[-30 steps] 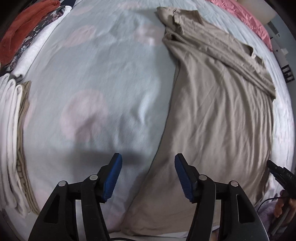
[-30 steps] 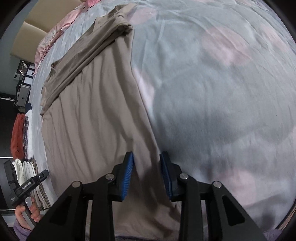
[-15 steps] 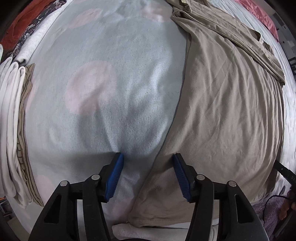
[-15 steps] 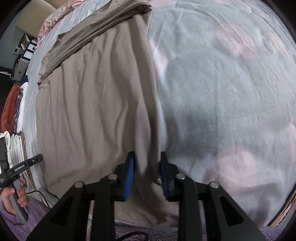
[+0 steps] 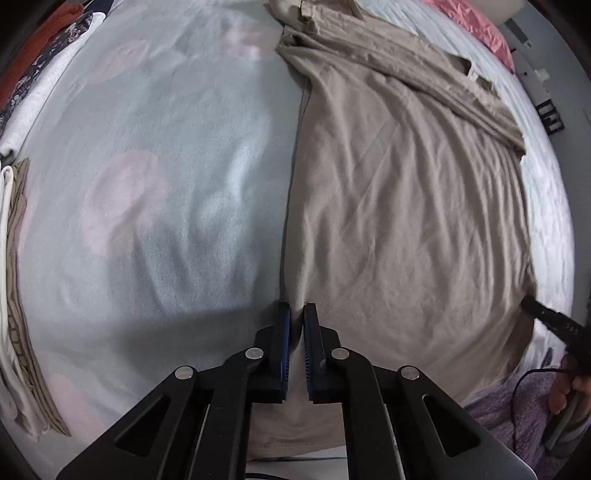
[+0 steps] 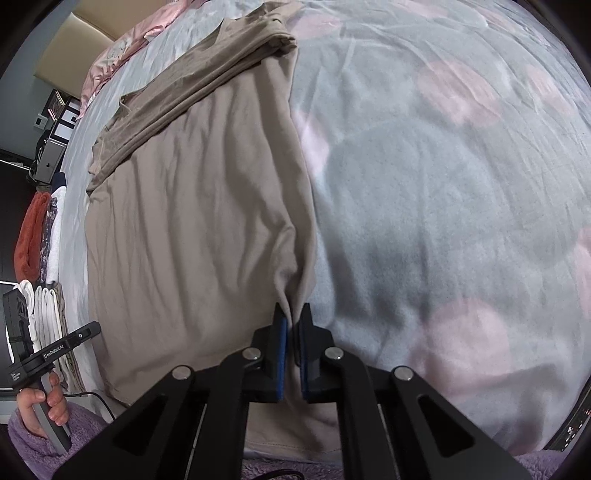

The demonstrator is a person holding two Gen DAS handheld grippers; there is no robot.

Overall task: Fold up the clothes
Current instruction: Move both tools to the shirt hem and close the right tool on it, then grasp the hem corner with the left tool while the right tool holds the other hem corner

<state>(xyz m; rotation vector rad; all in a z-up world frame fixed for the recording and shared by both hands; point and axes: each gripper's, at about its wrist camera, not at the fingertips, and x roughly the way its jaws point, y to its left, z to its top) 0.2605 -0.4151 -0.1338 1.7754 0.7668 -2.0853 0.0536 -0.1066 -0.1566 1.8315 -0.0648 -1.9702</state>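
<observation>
Pale blue bedding (image 5: 177, 229) with faded pink blotches covered the bed, and a beige garment (image 5: 399, 206) lay spread flat across it, its body smoothed out and its sleeve folded back in a long band along the far edge (image 6: 207, 85). Both claws pointed steeply down at the near part of that garment. The left claw (image 5: 296, 314) was clenched on the garment's left edge, its blue pads (image 5: 286, 332) pressed together with a thin ridge of cloth pinched up between them. The right claw (image 6: 291, 317) was likewise clenched on the opposite, right edge, where the beige fabric gathered into a small peak running up from the pads (image 6: 282, 332). In the right wrist view the person's left hand (image 6: 44, 406), in a fuzzy lilac sleeve (image 6: 37, 443), gripped the handle of the other tool at the near left; in the left wrist view the right claw's black tip (image 5: 546, 317) showed at the near right edge of the garment. At the far left of the bed lay stacks of folded clothes: white and tan pieces (image 5: 14, 295) nearer, and a rust-red one with a dark patterned one (image 6: 33, 236) farther off. Pink bedding (image 5: 476, 26) lay bunched at the far end of the bed, near a pale headboard (image 6: 70, 33).
</observation>
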